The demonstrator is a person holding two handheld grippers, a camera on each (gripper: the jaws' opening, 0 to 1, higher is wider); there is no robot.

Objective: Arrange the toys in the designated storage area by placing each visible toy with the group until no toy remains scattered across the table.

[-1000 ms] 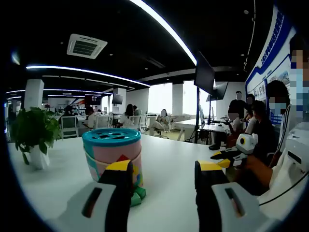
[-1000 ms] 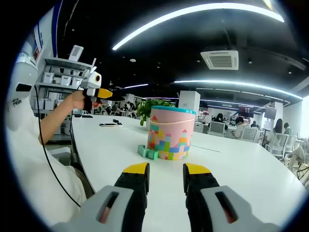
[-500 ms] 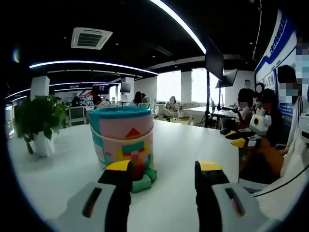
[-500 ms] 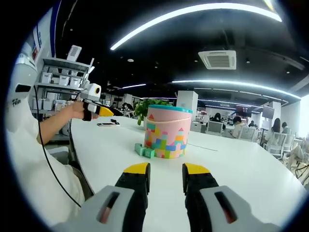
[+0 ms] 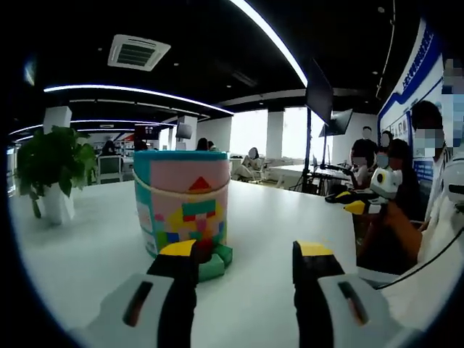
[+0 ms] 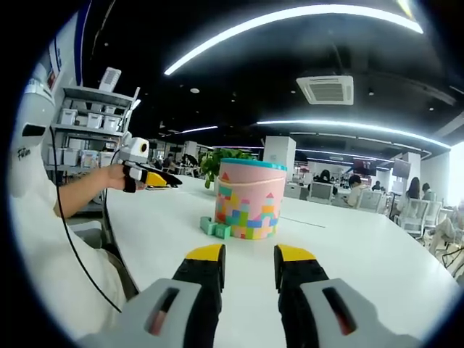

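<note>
Left claw (image 5: 246,264) wide, right claw (image 6: 248,267) narrow, both empty; green blocks (image 6: 215,229) beside bucket (image 6: 250,199) look light, rigid, pinch flat sides

Pink tub (image 5: 181,199) with teal lid and multicoloured block print, green blocks (image 6: 215,228), white table (image 6: 348,254), yellow-tipped black jaws

Open-plan office: desk rows with seated people (image 5: 255,155), monitors (image 5: 319,93), ceiling air-conditioning unit (image 6: 327,89), strip lights (image 6: 290,16).

Left gripper (image 5: 246,262): black jaws, yellow tips, grey slotted housings. Right gripper (image 6: 248,265) looks identical. At left of the right gripper view, white sleeve (image 6: 43,239), thin black cable (image 6: 72,246).
</note>
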